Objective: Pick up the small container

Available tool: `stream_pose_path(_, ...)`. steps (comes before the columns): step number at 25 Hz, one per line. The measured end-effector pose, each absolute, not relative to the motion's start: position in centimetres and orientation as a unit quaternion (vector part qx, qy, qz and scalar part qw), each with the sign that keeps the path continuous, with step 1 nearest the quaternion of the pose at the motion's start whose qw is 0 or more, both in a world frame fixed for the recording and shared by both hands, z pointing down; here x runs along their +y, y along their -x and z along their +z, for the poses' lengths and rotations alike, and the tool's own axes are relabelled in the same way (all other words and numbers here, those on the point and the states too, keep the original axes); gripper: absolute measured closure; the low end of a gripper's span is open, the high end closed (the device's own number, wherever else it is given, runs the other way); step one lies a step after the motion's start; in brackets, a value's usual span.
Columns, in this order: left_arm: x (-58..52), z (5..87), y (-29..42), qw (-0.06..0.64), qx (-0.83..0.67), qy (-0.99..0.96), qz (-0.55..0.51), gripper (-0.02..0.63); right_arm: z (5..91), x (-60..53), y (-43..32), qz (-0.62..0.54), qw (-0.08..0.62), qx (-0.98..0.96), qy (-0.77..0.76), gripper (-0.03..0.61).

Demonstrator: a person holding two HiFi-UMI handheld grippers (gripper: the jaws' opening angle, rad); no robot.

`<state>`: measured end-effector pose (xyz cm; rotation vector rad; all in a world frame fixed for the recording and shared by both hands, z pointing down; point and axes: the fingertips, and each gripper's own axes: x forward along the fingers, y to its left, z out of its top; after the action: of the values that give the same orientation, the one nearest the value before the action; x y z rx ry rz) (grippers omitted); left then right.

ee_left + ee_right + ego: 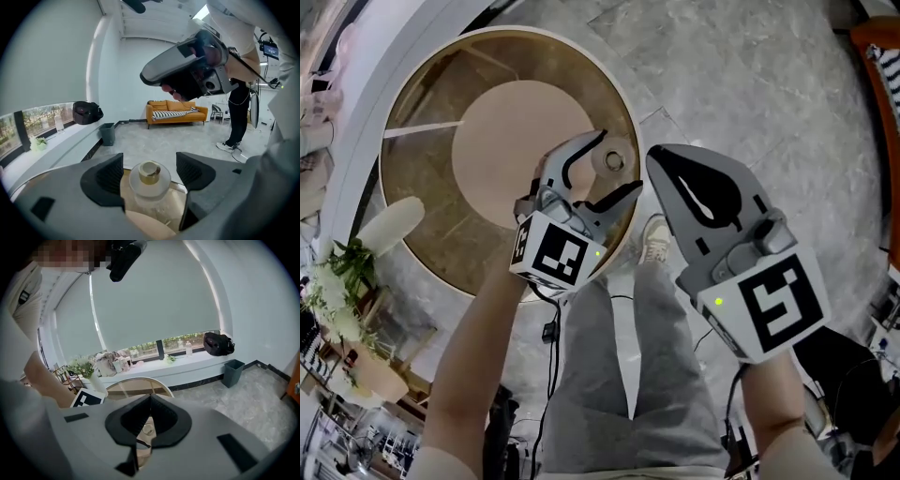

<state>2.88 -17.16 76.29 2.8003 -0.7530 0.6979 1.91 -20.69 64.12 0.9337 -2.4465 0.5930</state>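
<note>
A grey marble-patterned floor point(750, 84) fills the steep downward head view. On it stands a round glass surface point(431, 206) with a pale rim and a beige disc beneath its centre. The person's legs in grey trousers point(647, 375) show below, with one light shoe point(654, 239) just beside the surface's edge. The right tongs point(149, 420) are held over the floor, to the right of the surface and apart from it; they are clenched, pads pressed together, with nothing between them. The left tongs point(619, 161) reach over the near edge of the surface and are released, jaws spread wide. Between them, upright on the glass near the rim, stands the small container point(150, 180), a clear jar with a gold-coloured neck; a gap shows on each side, so neither pad touches it.
</note>
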Motion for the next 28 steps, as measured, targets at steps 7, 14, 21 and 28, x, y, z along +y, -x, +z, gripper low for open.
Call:
stream_pose_path(7,-17.4,78.5,-3.7,0.060,-0.252,-0.939,0.228,0.279,66.5,-20.4,-2.6,0.234,0.231,-0.880,-0.343,0.572)
stream_pose_path(14,-17.5,80.9,-4.3,0.070,-0.246,-0.937,0.239,0.278,69.5,-19.9,-3.2,0.243,0.234,-0.879,-0.336,0.572)
stream_pose_path(21,-17.8,82.6,-4.4,0.088,-0.255,-0.931,0.245,0.278,71.5,-19.3,-2.3,0.254,0.233,-0.881,-0.324,0.572)
stream_pose_path(28,-18.0,83.5,-5.0,0.070,-0.241,-0.933,0.258,0.278,72.9,-18.8,-1.4,0.285,0.215,-0.884,-0.303,0.572)
